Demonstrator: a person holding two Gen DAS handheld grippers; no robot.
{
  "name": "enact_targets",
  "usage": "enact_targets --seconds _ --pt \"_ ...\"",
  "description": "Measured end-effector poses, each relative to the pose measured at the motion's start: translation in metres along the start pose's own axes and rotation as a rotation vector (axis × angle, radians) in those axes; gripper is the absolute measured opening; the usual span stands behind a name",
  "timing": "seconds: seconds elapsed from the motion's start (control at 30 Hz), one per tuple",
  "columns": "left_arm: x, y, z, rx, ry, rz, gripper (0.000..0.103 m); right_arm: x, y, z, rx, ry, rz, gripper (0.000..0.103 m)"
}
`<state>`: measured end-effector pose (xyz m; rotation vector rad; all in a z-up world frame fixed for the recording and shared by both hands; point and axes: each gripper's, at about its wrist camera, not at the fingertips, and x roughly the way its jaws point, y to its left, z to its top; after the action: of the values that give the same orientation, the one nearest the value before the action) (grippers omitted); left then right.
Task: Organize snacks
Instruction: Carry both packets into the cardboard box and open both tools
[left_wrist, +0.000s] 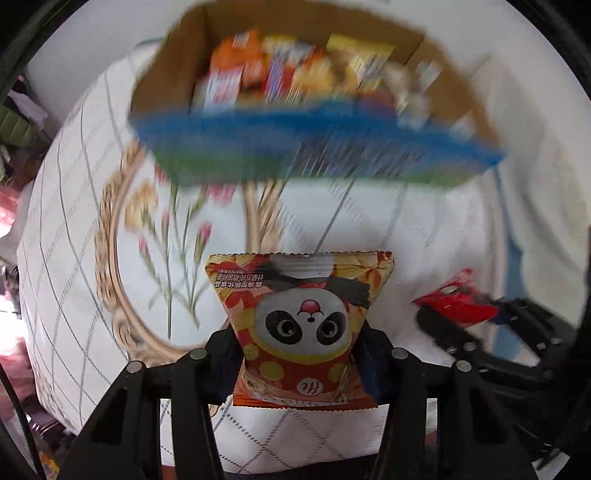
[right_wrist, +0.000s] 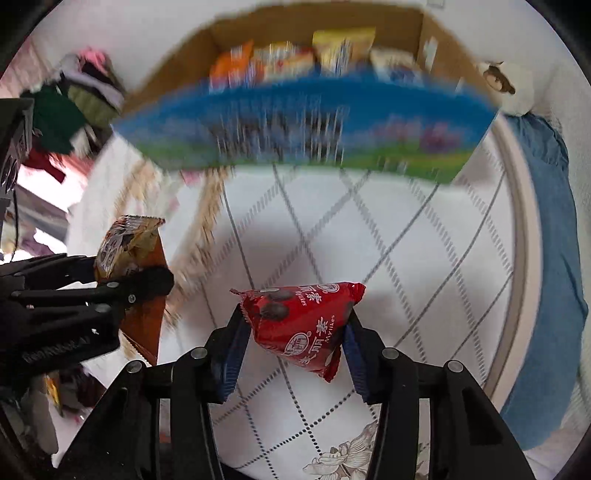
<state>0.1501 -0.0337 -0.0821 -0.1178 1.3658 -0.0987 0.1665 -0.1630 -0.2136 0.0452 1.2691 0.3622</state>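
Observation:
My left gripper is shut on an orange snack packet with a panda face, held above the white quilted cloth. My right gripper is shut on a red snack packet with dark round sweets printed on it. Each view catches the other gripper at its side: the red packet at the right in the left wrist view, the panda packet at the left in the right wrist view. Ahead stands a cardboard box with a blue and green front, holding several colourful snack packets; it is motion-blurred.
A white cloth with a grey diamond grid and flower prints covers the surface. A blue fabric strip runs along its right edge. Piled clothes lie at the far left, and a small plush toy sits to the right of the box.

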Motion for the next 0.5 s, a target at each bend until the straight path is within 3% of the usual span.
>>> enact_targets --seconds 0.17,0.33,0.5 --pt "-0.053 -0.008 0.065 -0.011 -0.077 -0.113 0.05 -0.061 -0.023 0.045 0.024 -0.128 0.04 0.051" --pt "-0.062 -0.007 0.142 0.003 -0.114 -0.088 0.05 -0.071 -0.036 0.118 0.025 -0.211 0.004 0.051" --pt "-0.026 0.007 0.201 -0.004 -0.034 -0.047 0.05 -0.044 -0.059 0.185 0.032 -0.174 -0.041 0.051"
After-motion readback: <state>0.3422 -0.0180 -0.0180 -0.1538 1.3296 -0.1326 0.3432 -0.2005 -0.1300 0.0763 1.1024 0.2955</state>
